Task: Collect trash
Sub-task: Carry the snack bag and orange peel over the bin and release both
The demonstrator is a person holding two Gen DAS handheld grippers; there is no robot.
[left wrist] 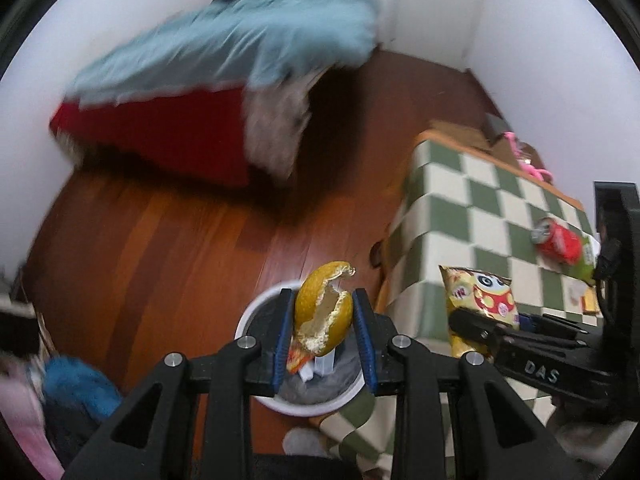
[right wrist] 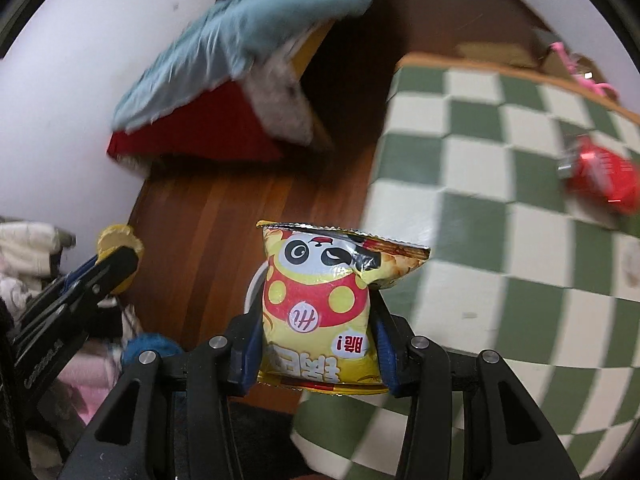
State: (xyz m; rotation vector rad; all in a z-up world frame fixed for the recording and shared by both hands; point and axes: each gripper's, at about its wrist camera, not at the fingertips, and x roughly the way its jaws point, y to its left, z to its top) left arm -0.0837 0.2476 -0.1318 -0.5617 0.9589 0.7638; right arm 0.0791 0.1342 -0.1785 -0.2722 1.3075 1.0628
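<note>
Left gripper (left wrist: 323, 312) clamps a yellow torn citrus peel (left wrist: 324, 308) above the white round bin (left wrist: 256, 308). Right gripper (right wrist: 316, 320) grips a yellow panda-print snack packet (right wrist: 320, 304). Remaining: red crushed can (left wrist: 558, 242) near the checked bench's (left wrist: 480, 200) right edge.

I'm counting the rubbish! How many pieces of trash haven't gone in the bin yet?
3 that I can see: a citrus peel in the left gripper, a yellow snack bag in the right gripper, and a red can on the checkered tablecloth. More may be hidden.
</note>
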